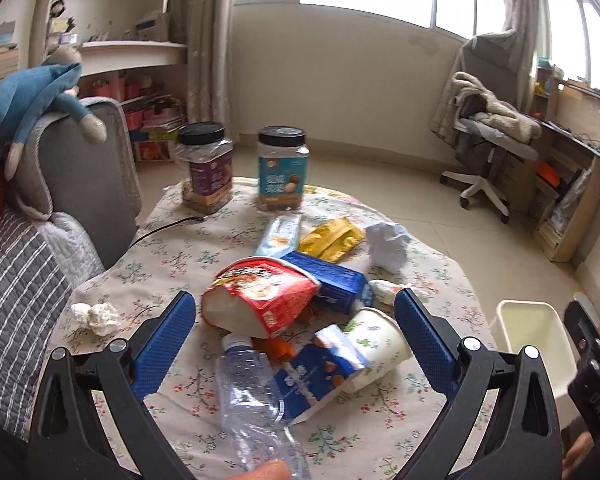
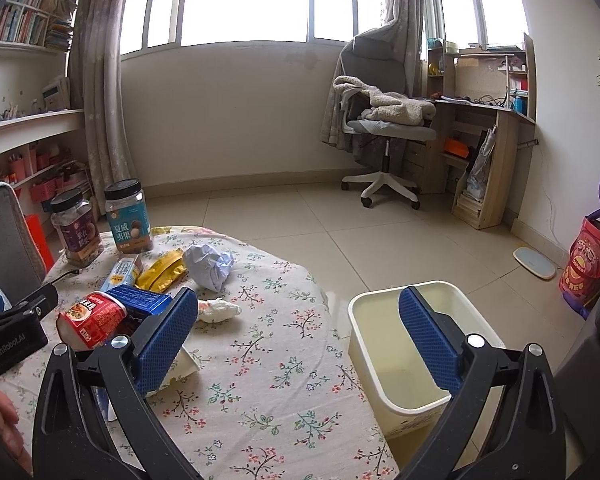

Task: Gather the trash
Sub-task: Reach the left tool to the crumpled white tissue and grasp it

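Observation:
Trash lies heaped on the floral-cloth table (image 1: pixel 172 264): a red noodle cup (image 1: pixel 260 296) on its side, a blue carton (image 1: pixel 328 278), a white paper cup (image 1: pixel 374 340), a blue-white snack wrapper (image 1: pixel 320 372), a clear plastic bottle (image 1: pixel 252 396), a yellow packet (image 1: pixel 332 238) and crumpled paper (image 1: pixel 388 244). My left gripper (image 1: pixel 296 312) is open above the pile, touching nothing. My right gripper (image 2: pixel 298 312) is open and empty, over the table edge beside the cream bin (image 2: pixel 384 312), which looks empty. The noodle cup (image 2: pixel 92 318) and crumpled paper (image 2: pixel 208 264) also show in the right wrist view.
Two black-lidded jars (image 1: pixel 206 168) (image 1: pixel 282 168) stand at the table's far side. A wad of tissue (image 1: pixel 96 316) lies at the left, another (image 2: pixel 220 310) mid-table. A grey sofa (image 1: pixel 72 184) borders the table's left. An office chair (image 2: pixel 384 136) and desk (image 2: pixel 488 144) stand beyond.

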Action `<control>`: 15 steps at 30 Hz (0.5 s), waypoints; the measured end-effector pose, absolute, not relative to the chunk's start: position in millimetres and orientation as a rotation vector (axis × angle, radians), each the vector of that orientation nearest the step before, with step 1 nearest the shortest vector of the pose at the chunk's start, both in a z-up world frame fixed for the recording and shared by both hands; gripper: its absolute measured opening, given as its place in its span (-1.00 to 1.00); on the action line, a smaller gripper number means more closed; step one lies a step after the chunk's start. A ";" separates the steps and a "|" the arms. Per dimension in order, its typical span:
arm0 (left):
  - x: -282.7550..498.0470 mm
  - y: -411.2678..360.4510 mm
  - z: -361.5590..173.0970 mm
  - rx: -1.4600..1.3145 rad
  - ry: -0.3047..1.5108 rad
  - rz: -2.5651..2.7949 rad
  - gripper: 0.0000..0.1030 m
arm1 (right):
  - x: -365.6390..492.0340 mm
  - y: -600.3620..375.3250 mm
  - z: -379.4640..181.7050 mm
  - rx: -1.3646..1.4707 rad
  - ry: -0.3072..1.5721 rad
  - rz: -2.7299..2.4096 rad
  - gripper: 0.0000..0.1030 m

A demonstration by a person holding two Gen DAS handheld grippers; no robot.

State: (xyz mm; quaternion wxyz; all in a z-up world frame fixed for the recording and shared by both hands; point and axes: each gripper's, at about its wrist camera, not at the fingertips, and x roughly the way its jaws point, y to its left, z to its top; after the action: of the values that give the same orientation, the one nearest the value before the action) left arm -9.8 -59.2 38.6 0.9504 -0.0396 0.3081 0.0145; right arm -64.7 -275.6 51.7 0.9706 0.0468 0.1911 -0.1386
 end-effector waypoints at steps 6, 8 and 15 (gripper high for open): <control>17.7 32.6 12.9 -0.262 0.758 0.327 0.87 | -50.3 -250.8 47.9 0.102 0.423 -0.212 0.87; 24.2 63.6 2.6 -0.314 0.783 0.434 0.87 | -45.2 -243.2 47.7 0.108 0.453 -0.190 0.87; 45.0 145.6 -40.2 -0.478 0.890 0.680 0.87 | -25.3 -221.8 35.3 0.066 0.583 -0.153 0.87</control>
State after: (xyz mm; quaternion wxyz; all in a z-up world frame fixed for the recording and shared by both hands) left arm 45.0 145.6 -40.2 0.8204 -0.2245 0.4179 0.3194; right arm -25.3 -221.8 35.3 0.9545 0.0327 0.2868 -0.0752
